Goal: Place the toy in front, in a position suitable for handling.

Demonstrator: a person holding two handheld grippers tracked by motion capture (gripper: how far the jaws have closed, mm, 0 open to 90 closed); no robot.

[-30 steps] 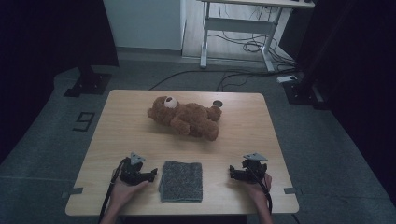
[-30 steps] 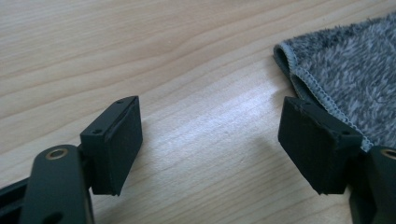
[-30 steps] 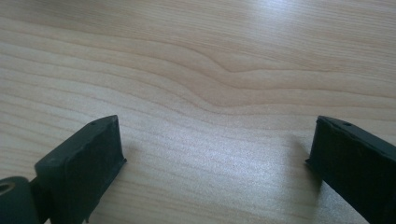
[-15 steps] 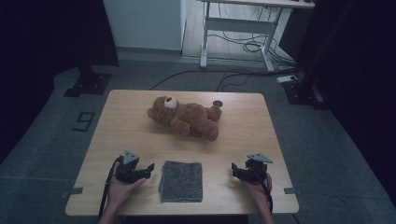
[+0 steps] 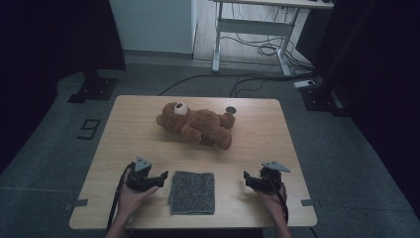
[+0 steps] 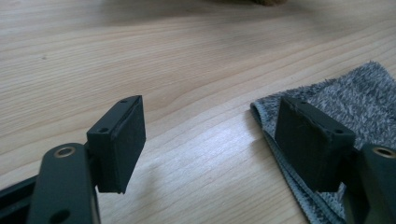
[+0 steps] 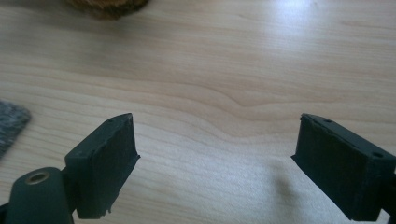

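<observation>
You're looking at a dim room: grey floor (image 5: 346,163) marked with a 9 (image 5: 88,128), a pale wall (image 5: 151,25), a white desk frame (image 5: 252,29) over tangled cables (image 5: 257,49), and dark stands (image 5: 91,87) on both sides.

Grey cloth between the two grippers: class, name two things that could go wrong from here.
The left gripper, jaws open, sits at the folded grey cloth's edge, so it may pinch just one layer. The right gripper is open over bare table, apart from the cloth, so a one-sided pull might drag it.
</observation>
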